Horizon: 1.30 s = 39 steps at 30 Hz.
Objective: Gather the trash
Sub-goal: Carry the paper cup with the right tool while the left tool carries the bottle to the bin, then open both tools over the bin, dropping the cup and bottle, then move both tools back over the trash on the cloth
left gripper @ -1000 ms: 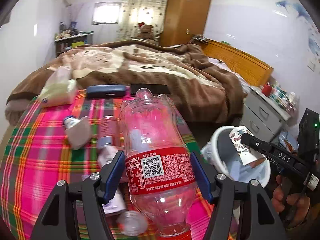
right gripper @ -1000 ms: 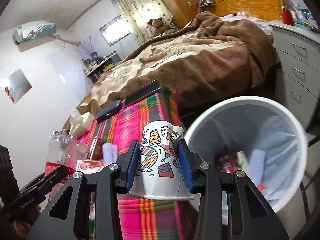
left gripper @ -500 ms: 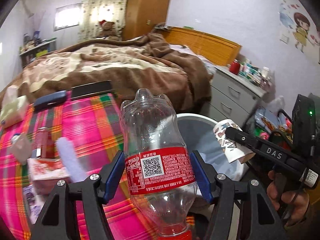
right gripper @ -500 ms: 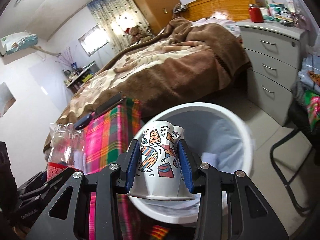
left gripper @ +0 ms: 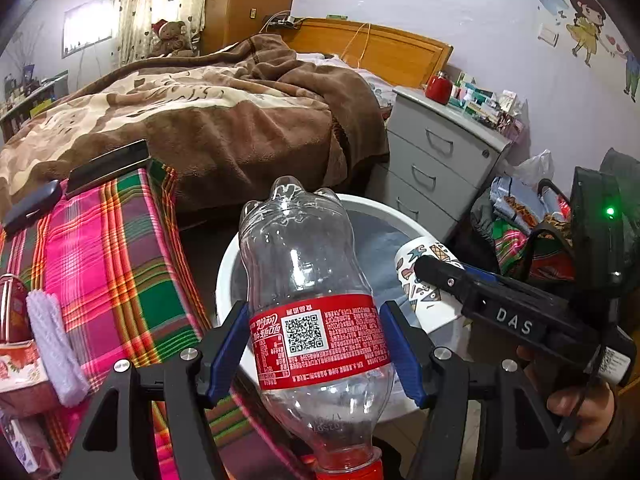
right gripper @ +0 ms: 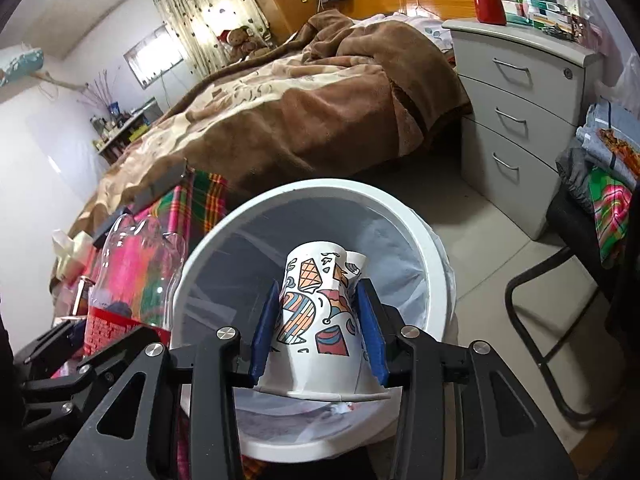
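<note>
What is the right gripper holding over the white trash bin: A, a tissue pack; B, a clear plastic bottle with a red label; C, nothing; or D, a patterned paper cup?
D: the right gripper has its blue pads pressed on both sides of the patterned paper cup, above the open white trash bin.

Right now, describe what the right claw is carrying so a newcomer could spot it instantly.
Find the round white bin on the floor between the plaid-covered table and the grey drawers. Directly over its mouth the right claw grips a paper cup. Unlike the clear bottle beside it, it is white with colourful cartoon drawings.
</note>
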Motion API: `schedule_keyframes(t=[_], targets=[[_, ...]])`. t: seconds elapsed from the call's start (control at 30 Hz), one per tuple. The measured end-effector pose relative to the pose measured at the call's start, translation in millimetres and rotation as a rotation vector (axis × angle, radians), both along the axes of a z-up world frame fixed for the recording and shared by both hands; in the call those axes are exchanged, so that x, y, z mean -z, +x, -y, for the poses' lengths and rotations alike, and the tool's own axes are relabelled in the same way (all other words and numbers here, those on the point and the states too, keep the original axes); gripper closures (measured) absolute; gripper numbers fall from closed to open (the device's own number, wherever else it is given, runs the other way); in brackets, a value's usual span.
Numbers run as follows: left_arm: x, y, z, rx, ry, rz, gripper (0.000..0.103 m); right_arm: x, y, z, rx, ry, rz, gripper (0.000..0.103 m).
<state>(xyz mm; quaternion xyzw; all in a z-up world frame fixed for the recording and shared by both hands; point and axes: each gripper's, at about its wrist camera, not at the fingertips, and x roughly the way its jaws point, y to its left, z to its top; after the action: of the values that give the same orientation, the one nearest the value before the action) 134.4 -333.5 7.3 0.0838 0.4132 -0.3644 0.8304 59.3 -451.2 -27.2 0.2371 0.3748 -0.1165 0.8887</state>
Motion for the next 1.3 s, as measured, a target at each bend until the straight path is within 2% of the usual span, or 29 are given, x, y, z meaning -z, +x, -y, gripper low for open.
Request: schedule_keyframes(t=[0.23,0.3,0.37,0.43,0.9,1.3], targets=[[9,6,11,0.0,0.012,-0.004,0.036,4,6,3,-0.014,-0.026,-0.023,0.059],[10,9,10,-0.003,-0.006,-0.021,0.036,4,5,2,-0.007,-0.042,-0.026,0.053],[9,11,7,-0.009,-0.015,-0.022,0.034,5,5,3,-0.004,-0.043,-0.02,0.038],[6,10,5,-0.013,-0.014,-0.004,0.03,4,3,2,-0.005,-0.035,-0.012,0.038],[-5,5,-28,-0.074,-0.035,0.011,0.03,-6,-4,-14,-0.009,-0.017,0.03,0.038],[-18,-7,-76,-0.156,-0.052,0.054,0.03,-20,-4,-46,-0.056,-0.039,0.07,0.038]])
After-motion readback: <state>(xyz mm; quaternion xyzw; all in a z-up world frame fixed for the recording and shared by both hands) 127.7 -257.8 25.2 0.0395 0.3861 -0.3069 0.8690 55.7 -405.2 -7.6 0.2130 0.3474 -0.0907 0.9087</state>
